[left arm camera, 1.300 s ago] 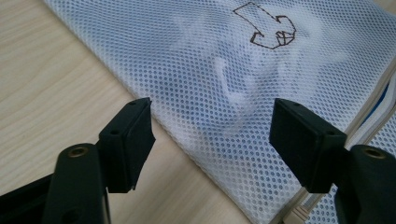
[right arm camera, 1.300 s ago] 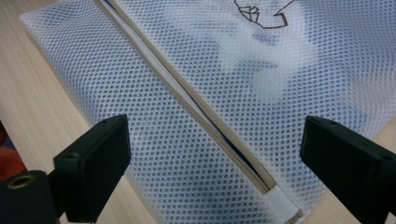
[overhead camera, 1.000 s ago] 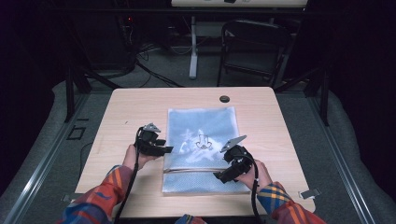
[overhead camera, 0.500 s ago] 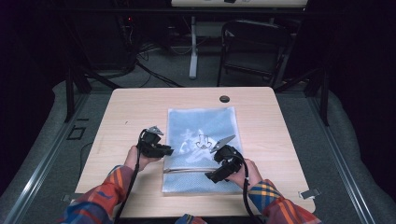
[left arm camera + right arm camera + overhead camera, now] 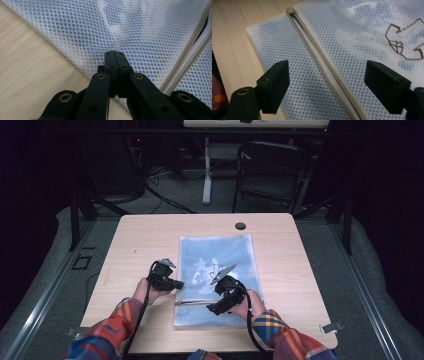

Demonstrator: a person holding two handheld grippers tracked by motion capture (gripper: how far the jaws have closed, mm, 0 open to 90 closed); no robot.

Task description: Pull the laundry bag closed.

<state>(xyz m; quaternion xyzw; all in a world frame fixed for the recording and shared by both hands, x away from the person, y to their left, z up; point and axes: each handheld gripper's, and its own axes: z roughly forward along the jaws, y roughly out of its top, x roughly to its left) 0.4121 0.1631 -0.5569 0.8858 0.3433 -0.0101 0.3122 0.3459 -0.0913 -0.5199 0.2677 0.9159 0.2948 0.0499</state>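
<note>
On the pale wooden surface [image 5: 140, 240] lies a white mesh bag [image 5: 220, 255], flat, its long axis running from the person's edge toward the far edge, where a small dark hole [image 5: 240, 226] sits in the wood. A zipper [image 5: 192, 302] crosses the bag's near part from side to side, square to the long axis.

The left claw [image 5: 175, 284] rests at the bag's left edge, pointing right. In the left gripper view its jaws stand pressed together with the mesh [image 5: 105, 30] drawn up into a fold between them — they have just been closing and now pinch the bag's fabric. To the right in that view the zipper [image 5: 192, 50] runs as a pale band, slightly parted.

The right claw [image 5: 212, 309] hovers over the bag's near middle, just above the zipper, pointing left and toward the person. In the right gripper view its jaws stand wide apart, one on each side of the zipper [image 5: 322, 60], which runs slantwise between them — they have just been narrowing, yet neither pad touches mesh or zipper. The zipper's closed end [image 5: 290, 10] lies at the bag's edge near the bare wood [image 5: 234, 32]. A dark outlined print [image 5: 402, 42] shows through the mesh on the right.
</note>
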